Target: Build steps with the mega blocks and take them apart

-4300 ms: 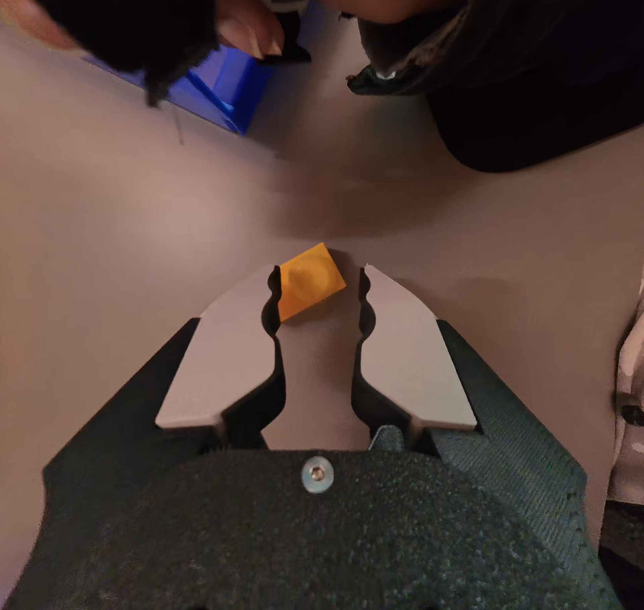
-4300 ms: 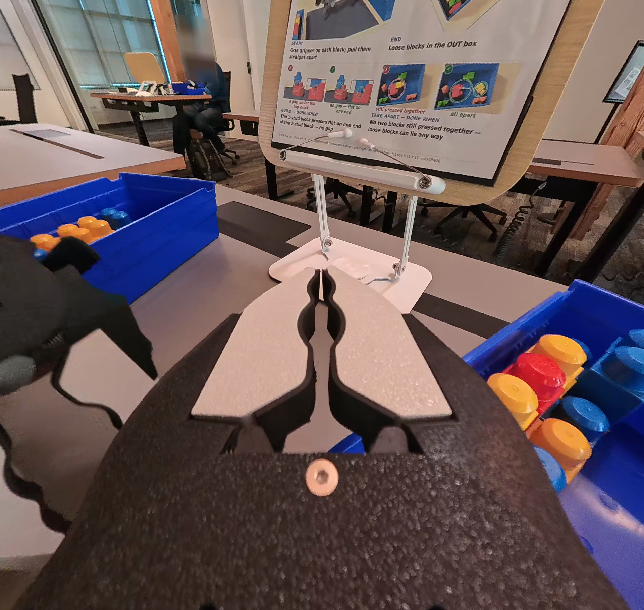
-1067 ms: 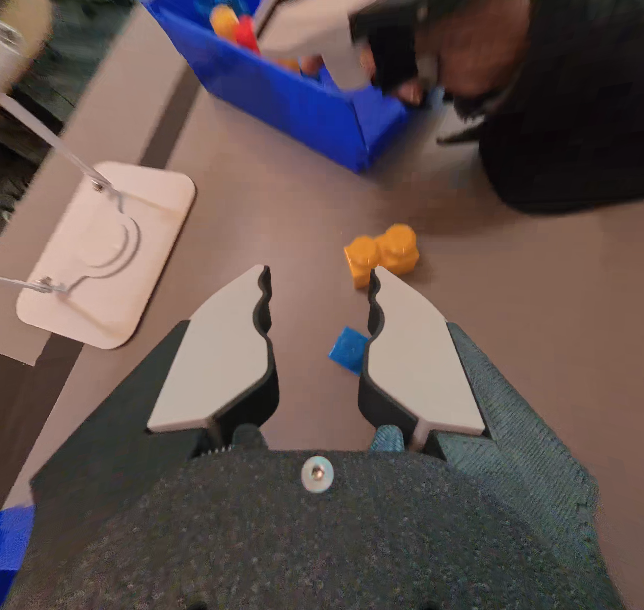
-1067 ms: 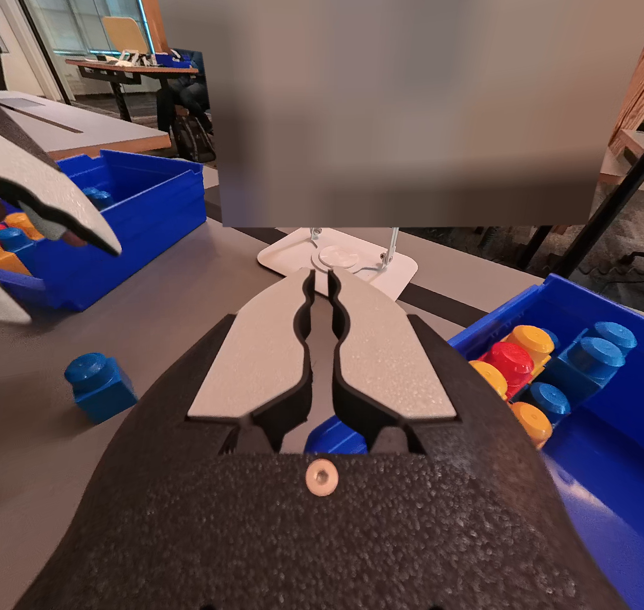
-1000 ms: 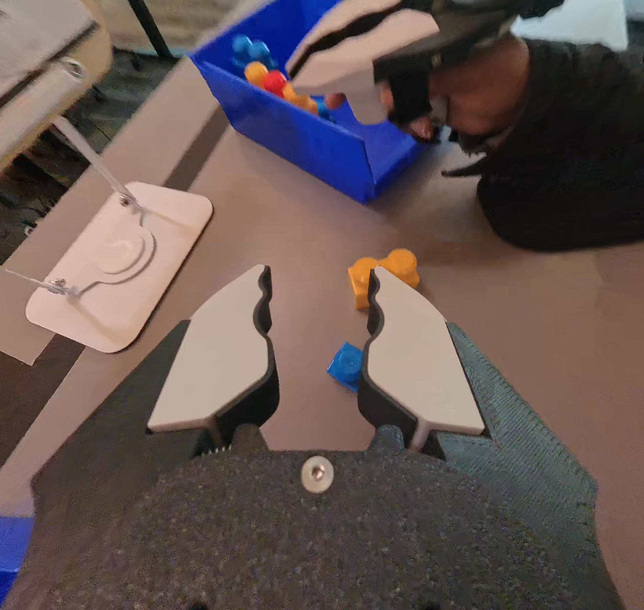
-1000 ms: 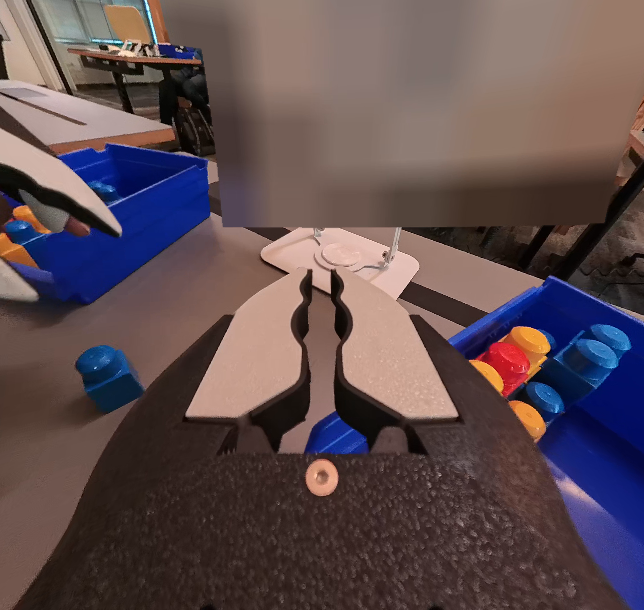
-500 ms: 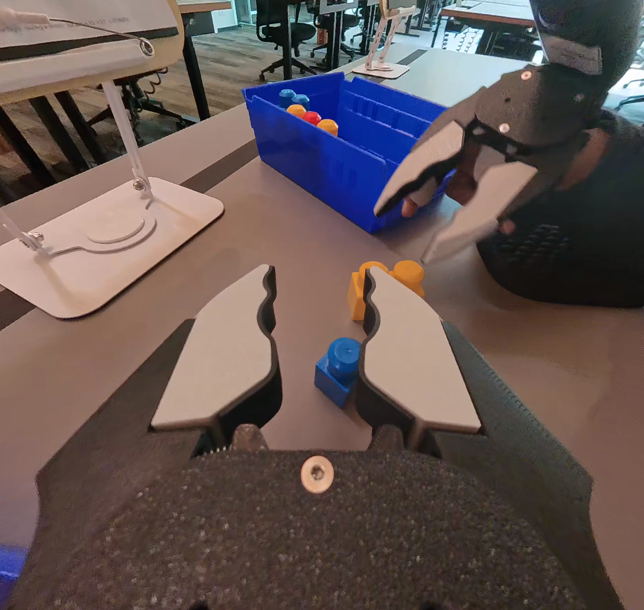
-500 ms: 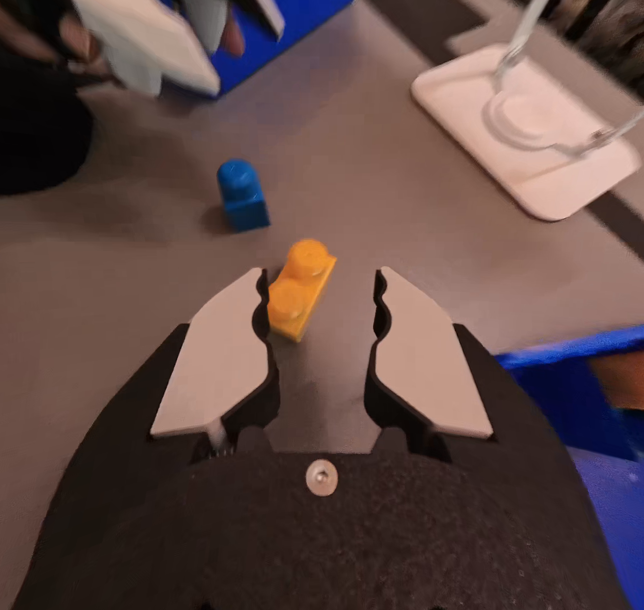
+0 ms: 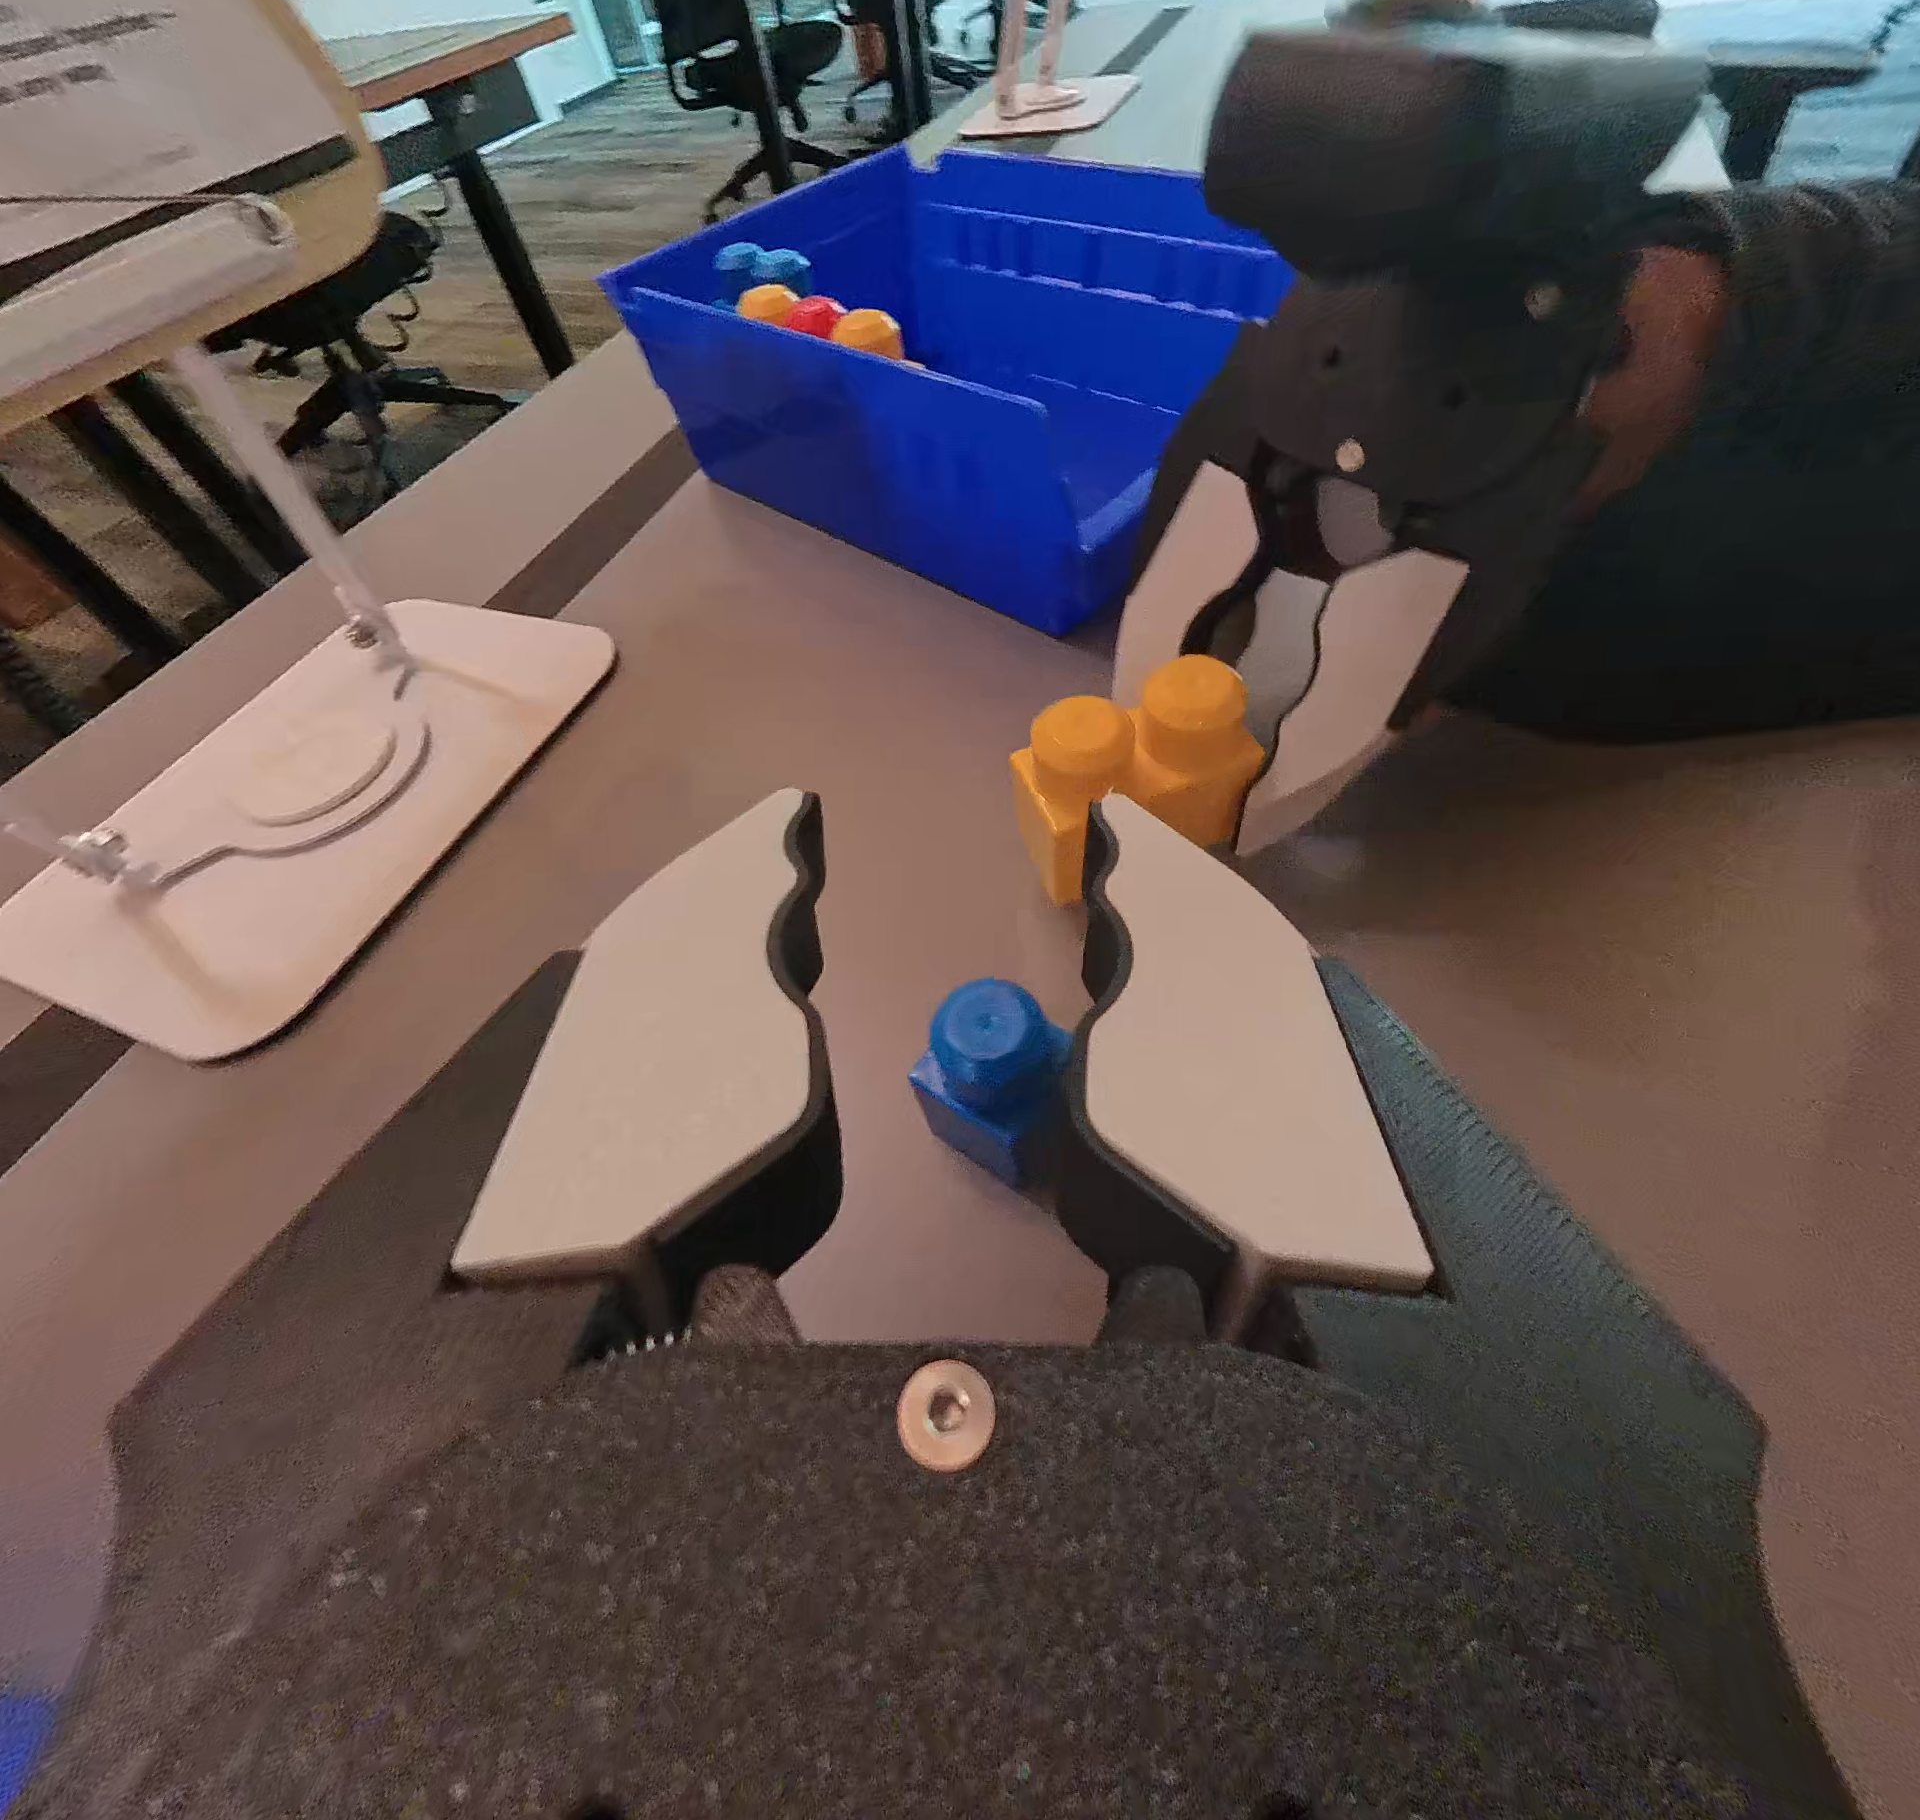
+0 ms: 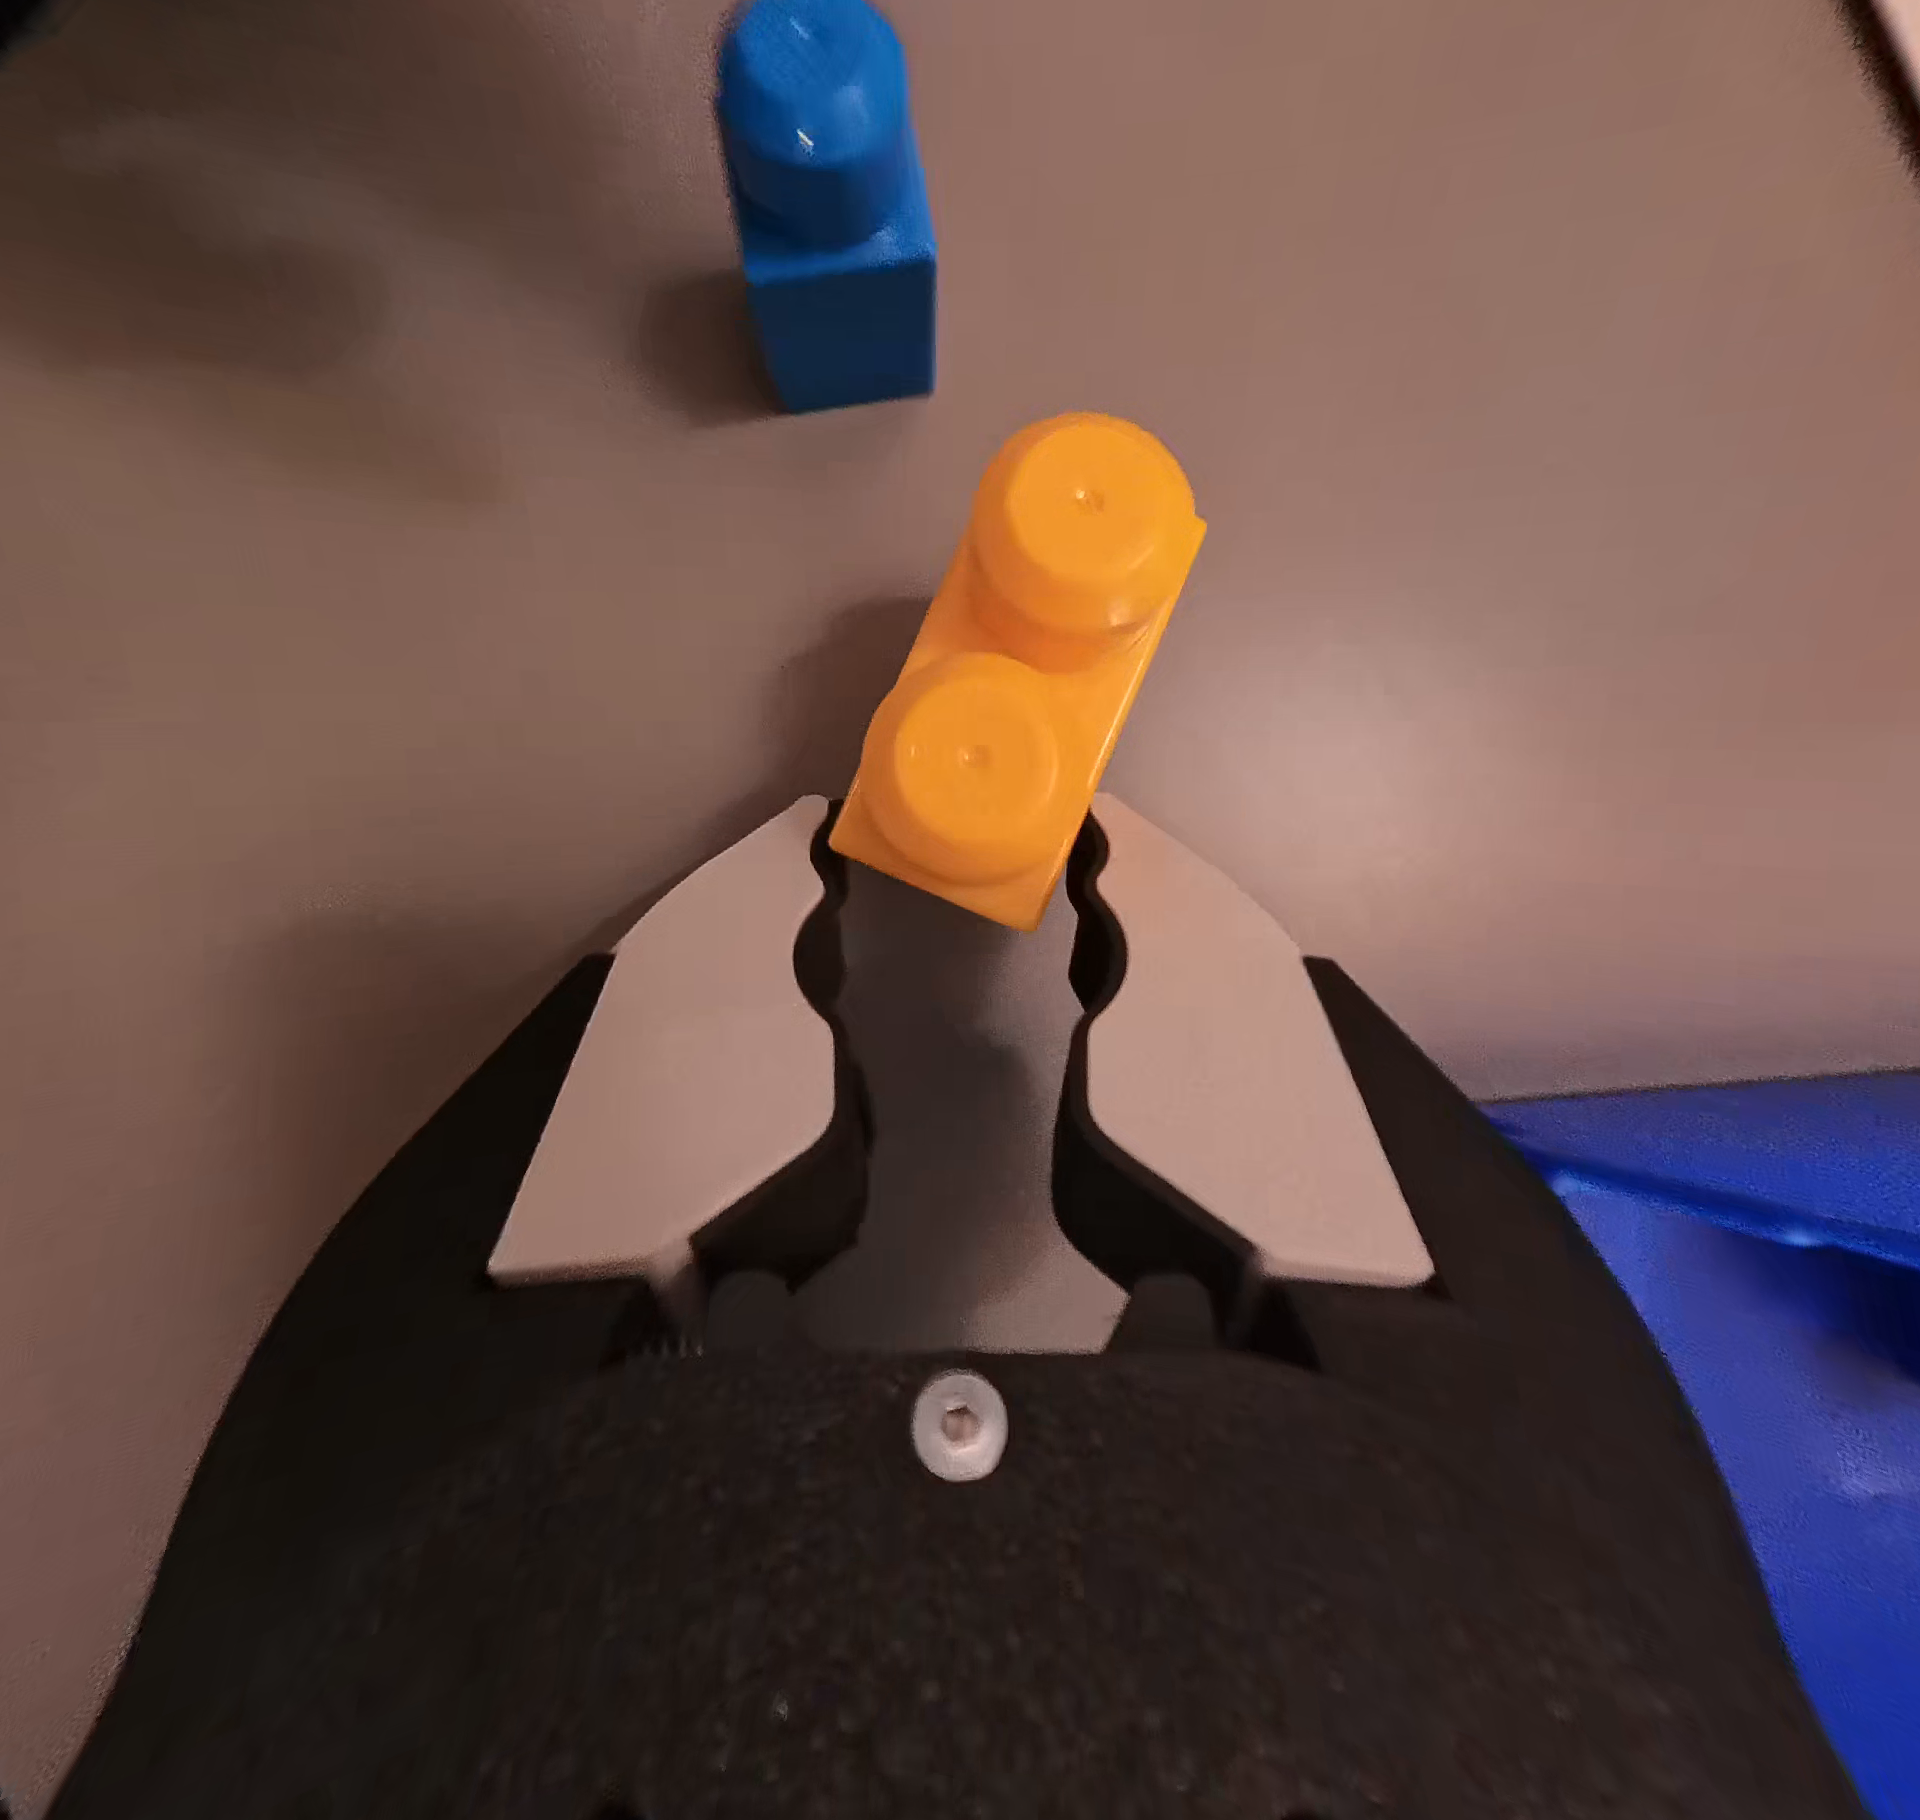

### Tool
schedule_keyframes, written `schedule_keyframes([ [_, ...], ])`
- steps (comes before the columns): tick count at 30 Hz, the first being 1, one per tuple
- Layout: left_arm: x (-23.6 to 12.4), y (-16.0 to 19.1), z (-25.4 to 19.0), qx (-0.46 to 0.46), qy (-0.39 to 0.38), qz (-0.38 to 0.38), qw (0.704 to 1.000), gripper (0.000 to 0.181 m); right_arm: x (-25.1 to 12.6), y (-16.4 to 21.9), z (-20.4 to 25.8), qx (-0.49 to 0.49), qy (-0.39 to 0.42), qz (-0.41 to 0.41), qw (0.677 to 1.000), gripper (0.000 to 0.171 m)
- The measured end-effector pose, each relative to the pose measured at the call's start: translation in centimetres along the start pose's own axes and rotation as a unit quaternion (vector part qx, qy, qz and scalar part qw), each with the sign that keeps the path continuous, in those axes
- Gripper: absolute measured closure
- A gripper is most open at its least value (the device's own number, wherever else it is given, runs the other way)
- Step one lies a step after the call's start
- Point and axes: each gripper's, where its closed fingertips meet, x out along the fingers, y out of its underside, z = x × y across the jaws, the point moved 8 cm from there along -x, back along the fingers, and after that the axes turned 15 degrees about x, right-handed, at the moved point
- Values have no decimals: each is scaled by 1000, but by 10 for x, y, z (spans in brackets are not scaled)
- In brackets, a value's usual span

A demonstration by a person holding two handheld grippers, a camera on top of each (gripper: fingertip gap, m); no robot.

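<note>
An orange two-stud block (image 9: 1132, 762) and a blue one-stud block (image 9: 992, 1074) stand on the grey table. My left gripper (image 9: 951, 814) is open, low over the table, with the blue block between its fingers, close to the right finger. My right gripper (image 10: 956, 820) points down and is shut on the near end of the orange block (image 10: 1029, 669), its tips touching both sides. The blue block (image 10: 831, 212) stands just beyond it. In the left wrist view the right gripper's fingers (image 9: 1351, 669) straddle the orange block's far end.
A blue bin (image 9: 935, 451) holding several coloured blocks stands behind the orange block; its edge also shows in the right wrist view (image 10: 1714, 1178). A white stand base (image 9: 291, 804) lies to the left. A dark sleeve (image 9: 1766, 482) rests at the right. Spacing between my two grippers at the tips: around 12 cm.
My right gripper has come down over the orange block and narrowed from wide open onto its near end. My left gripper stays open around the blue block, slightly closer.
</note>
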Motion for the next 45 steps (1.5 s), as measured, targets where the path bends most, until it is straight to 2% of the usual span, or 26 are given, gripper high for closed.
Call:
schedule_keyframes([
  [7,17,-6,-51,107,152,56,981,128,-14,1,31,-137,-63,-11,989,130],
  [10,22,-7,-65,133,182,71,972,129,-13,6,38,-169,-83,5,982,130],
  [12,26,-5,-70,146,187,84,968,135,-14,7,43,-183,-101,1,978,130],
  [13,28,-4,-72,155,187,88,966,143,-16,8,45,-189,-110,0,976,131],
  [15,28,-4,-75,168,191,86,963,146,-19,7,44,-195,-112,-11,974,132],
  [18,20,-13,-64,135,173,42,975,146,-33,0,37,-172,-134,-79,973,134],
  [22,5,-27,-40,36,136,-77,987,146,-66,-20,26,-115,-175,-264,942,135],
  [24,-1,-33,-30,-9,117,-132,984,146,-74,-25,20,-84,-186,-316,927,131],
  [28,-10,-40,-21,-78,93,-228,966,146,-71,-31,18,-27,-229,-369,900,113],
  [30,-11,-43,-22,-99,87,-266,955,146,-69,-35,23,-5,-251,-401,881,110],
  [35,-2,-43,-29,-143,101,-308,935,146,-75,-39,30,43,-295,-486,821,115],
  [41,6,-42,-34,-167,112,-318,926,146,-76,-39,32,53,-288,-501,815,120],
  [45,12,-41,-40,-174,118,-316,925,146,-74,-37,35,41,-283,-513,809,133],
])
